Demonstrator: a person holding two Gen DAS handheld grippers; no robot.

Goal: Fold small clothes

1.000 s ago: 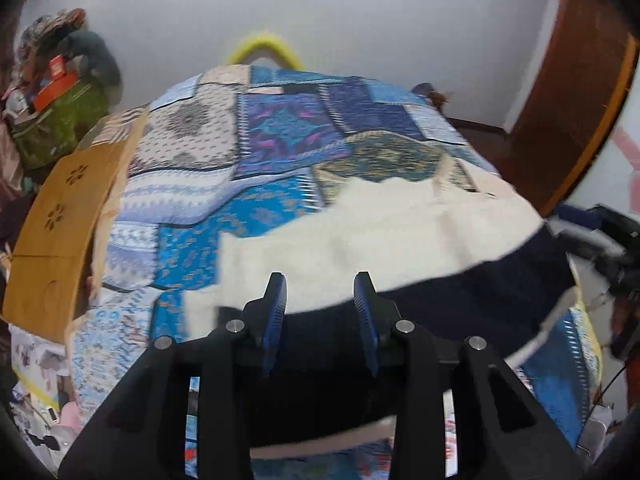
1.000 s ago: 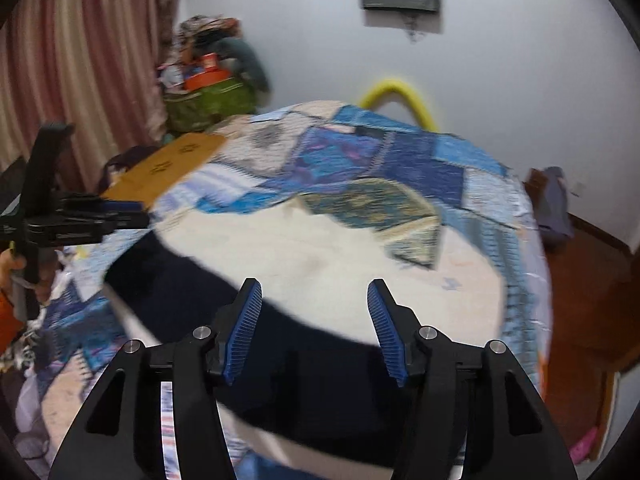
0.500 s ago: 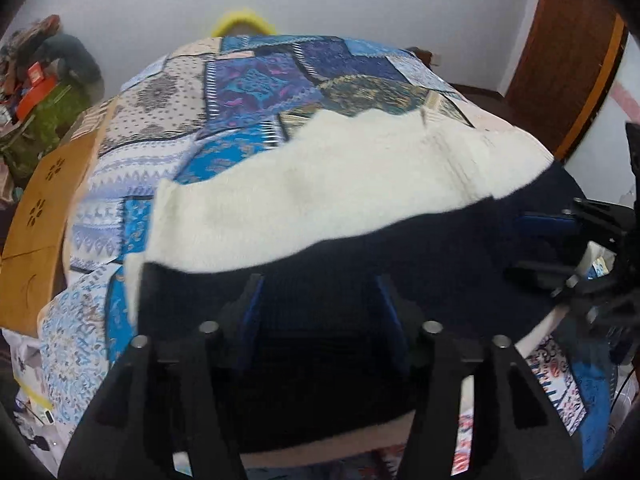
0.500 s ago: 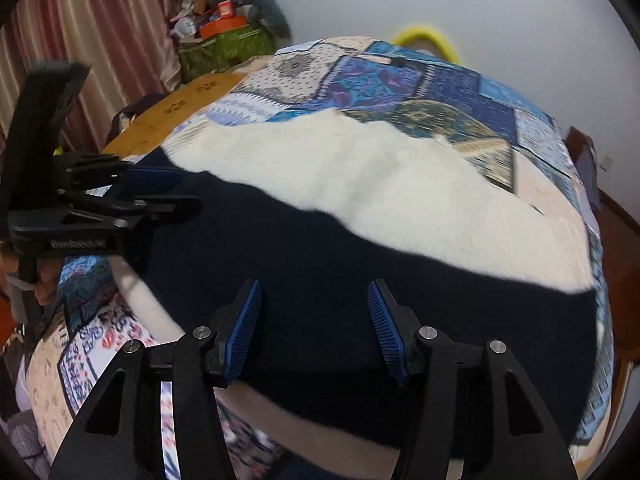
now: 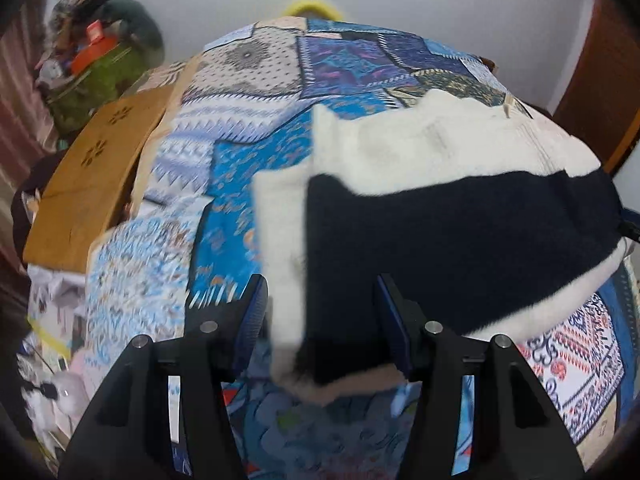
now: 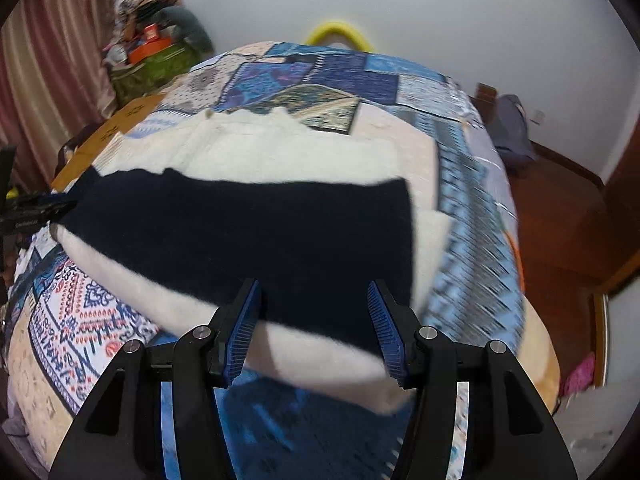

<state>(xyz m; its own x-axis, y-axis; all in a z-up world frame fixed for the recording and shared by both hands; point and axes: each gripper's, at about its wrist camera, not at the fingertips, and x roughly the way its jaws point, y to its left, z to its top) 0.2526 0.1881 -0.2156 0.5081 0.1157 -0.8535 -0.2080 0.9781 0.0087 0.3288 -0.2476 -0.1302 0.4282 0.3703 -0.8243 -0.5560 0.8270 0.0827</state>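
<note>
Since the earlier frames both grippers have been brought lower and nearer the cream-and-navy garment point(image 5: 460, 216), which is spread flat on the patchwork bedspread point(image 5: 248, 184), and its left edge is now seen folded inward. The left gripper point(image 5: 322, 320) is held with its jaws spread, having widened a moment ago, and the garment's near left corner is seen between the blue pads point(image 5: 256, 312) without being pinched. The right gripper point(image 6: 314, 328) is likewise held apart over the garment's near right corner, nothing being clamped.
</note>
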